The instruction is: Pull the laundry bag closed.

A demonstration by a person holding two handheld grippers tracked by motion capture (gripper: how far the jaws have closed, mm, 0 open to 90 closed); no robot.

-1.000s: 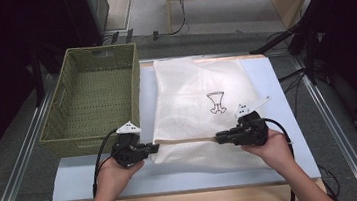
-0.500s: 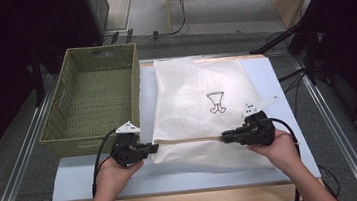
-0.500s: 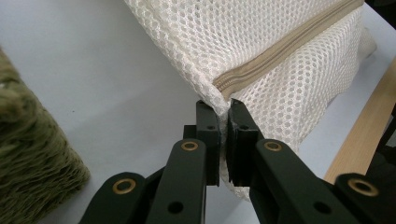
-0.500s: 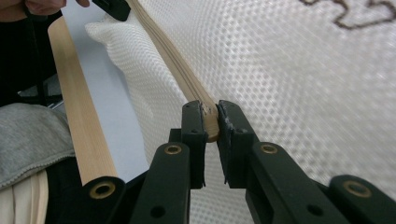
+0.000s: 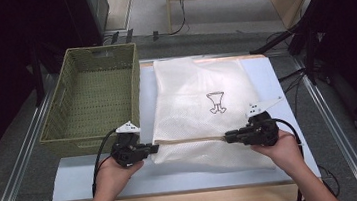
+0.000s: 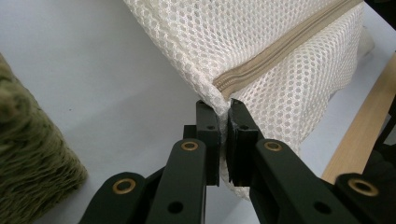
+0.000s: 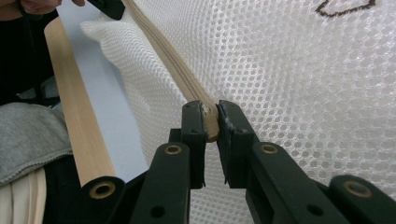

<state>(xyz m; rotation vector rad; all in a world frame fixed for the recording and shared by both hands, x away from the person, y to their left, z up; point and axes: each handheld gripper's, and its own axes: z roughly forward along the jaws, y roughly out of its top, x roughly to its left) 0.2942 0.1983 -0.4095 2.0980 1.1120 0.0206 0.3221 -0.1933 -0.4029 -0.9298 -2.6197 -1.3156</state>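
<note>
Left gripper (image 6: 223, 122): jaws drawn narrow, clamped on the corner of the white mesh laundry bag (image 5: 201, 95) where the beige zipper band (image 6: 280, 46) ends. In the high view the left gripper (image 5: 152, 147) sits at the bag's left edge, level with the zipper line, touching the fabric.

Right gripper (image 7: 211, 122): jaws likewise narrow, pinching the beige zipper band (image 7: 163, 56) itself; a beige tab shows between the pads, whether it is the zipper pull cannot be told. In the high view the right gripper (image 5: 228, 136) grips the zipper toward the bag's right side, somewhat inside the right edge.

Bag position: it lies flat on the pale blue table mat (image 5: 99, 176), near the person, with a small dark printed figure (image 5: 215, 101) on its upper face. The zipper (image 5: 190, 140) runs straight across the table from one gripper to the other, pulled taut between them.

Governing relation: the zipper's long axis coincides with the line joining the two grippers. The left hand anchors the end; the right hand holds the band along its run. In my judgement any zip travel would go along this axis, toward or away from the left gripper.

Surroundings: an olive-green woven rectangular basket (image 5: 93, 97) stands just beside the bag on the left, nearer the left gripper and apart from the bag.
</note>
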